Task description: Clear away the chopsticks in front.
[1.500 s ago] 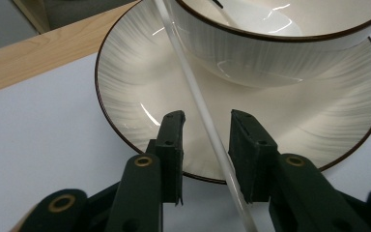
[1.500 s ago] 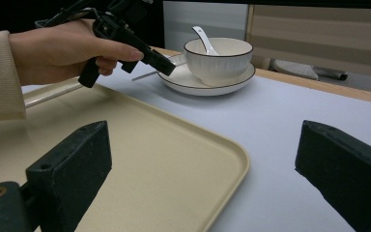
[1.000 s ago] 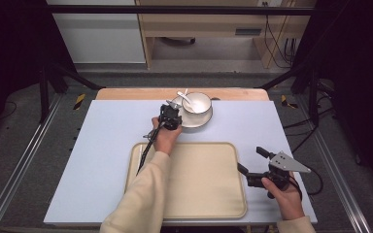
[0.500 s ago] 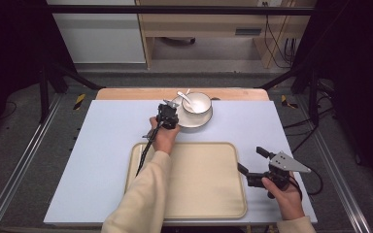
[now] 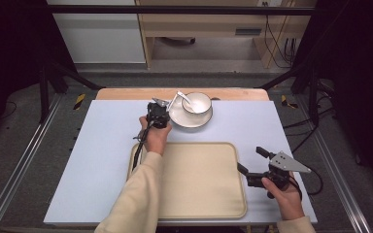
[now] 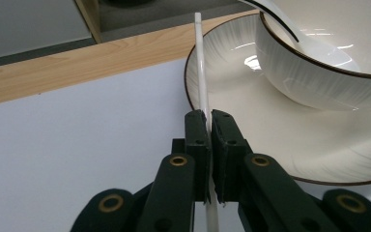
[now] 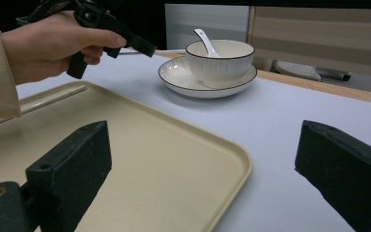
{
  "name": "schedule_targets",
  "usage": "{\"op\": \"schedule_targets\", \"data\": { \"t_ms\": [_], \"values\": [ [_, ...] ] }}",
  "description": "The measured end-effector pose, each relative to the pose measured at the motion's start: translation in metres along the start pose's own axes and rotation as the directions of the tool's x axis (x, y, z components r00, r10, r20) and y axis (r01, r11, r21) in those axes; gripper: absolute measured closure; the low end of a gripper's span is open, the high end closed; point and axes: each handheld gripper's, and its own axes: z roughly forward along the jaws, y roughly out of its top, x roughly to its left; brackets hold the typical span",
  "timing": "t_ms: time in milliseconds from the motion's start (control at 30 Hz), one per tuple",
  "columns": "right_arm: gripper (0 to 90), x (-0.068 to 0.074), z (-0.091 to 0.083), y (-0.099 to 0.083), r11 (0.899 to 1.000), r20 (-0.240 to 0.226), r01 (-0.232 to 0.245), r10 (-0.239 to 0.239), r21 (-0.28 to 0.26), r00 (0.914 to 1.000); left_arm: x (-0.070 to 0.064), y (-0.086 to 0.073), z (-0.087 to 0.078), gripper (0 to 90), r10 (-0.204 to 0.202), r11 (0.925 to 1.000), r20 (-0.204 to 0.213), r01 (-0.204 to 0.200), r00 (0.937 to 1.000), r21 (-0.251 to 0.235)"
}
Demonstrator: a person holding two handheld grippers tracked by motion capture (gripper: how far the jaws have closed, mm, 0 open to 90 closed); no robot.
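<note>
Left gripper (image 6: pixel 207 130) pinches a thin white handle (image 6: pixel 201 63) near the far edge; it may slip. Right gripper (image 7: pixel 203 159) gapes.

Approach to the plate (image 5: pixel 190 118) from the left is occupied by the left gripper (image 5: pixel 158 114) and its forearm. The bowl (image 5: pixel 197 103) blocks the plate's centre. Open mat (image 5: pixel 252 126) remains at the right; the tray (image 5: pixel 194 179) surface lies unobstructed.

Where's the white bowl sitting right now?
High view: the white bowl sits on the white plate at the table's far centre, right of the left gripper.
</note>
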Motion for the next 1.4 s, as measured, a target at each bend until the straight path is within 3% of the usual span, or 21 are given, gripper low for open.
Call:
{"op": "schedule_targets", "data": {
  "t_ms": [233, 400, 500, 633, 867, 1067, 1400],
  "values": [
    [6.0, 0.001, 0.001, 0.000, 1.000, -0.003, 0.006, -0.006, 0.004, 1.0000, 0.009, -0.007, -0.022, 85.9, -0.029, 0.9987, -0.012, 0.029, 0.9995, -0.041],
    [6.0, 0.002, 0.002, 0.001, 1.000, -0.007, 0.002, -0.002, -0.003, 1.0000, 0.014, -0.019, -0.043, 85.9, -0.072, 0.9953, -0.010, 0.071, 0.9974, -0.066],
    [6.1, 0.003, 0.002, 0.001, 1.000, -0.008, 0.010, -0.010, -0.002, 0.9999, 0.015, -0.028, -0.059, 85.9, -0.068, 0.9942, -0.023, 0.066, 0.9974, -0.084],
    [6.1, 0.005, 0.003, 0.002, 1.000, -0.011, 0.004, -0.004, -0.005, 0.9999, 0.012, -0.046, -0.081, 85.9, -0.105, 0.9884, -0.012, 0.103, 0.9944, -0.111],
    [6.1, 0.005, 0.002, 0.002, 1.000, -0.010, 0.009, -0.009, -0.003, 0.9999, 0.010, -0.065, -0.105, 85.9, -0.126, 0.9823, -0.007, 0.124, 0.9920, -0.140],
    [6.1, 0.004, 0.002, 0.002, 1.000, -0.007, 0.005, -0.005, -0.003, 1.0000, 0.007, -0.079, -0.125, 85.9, -0.174, 0.9671, 0.006, 0.172, 0.9847, -0.187],
    [6.1, 0.005, 0.001, 0.002, 1.000, -0.008, 0.001, -0.001, -0.008, 1.0000, -0.001, -0.101, -0.146, 85.9, -0.187, 0.9612, -0.011, 0.181, 0.9822, -0.208]
  ]
}}
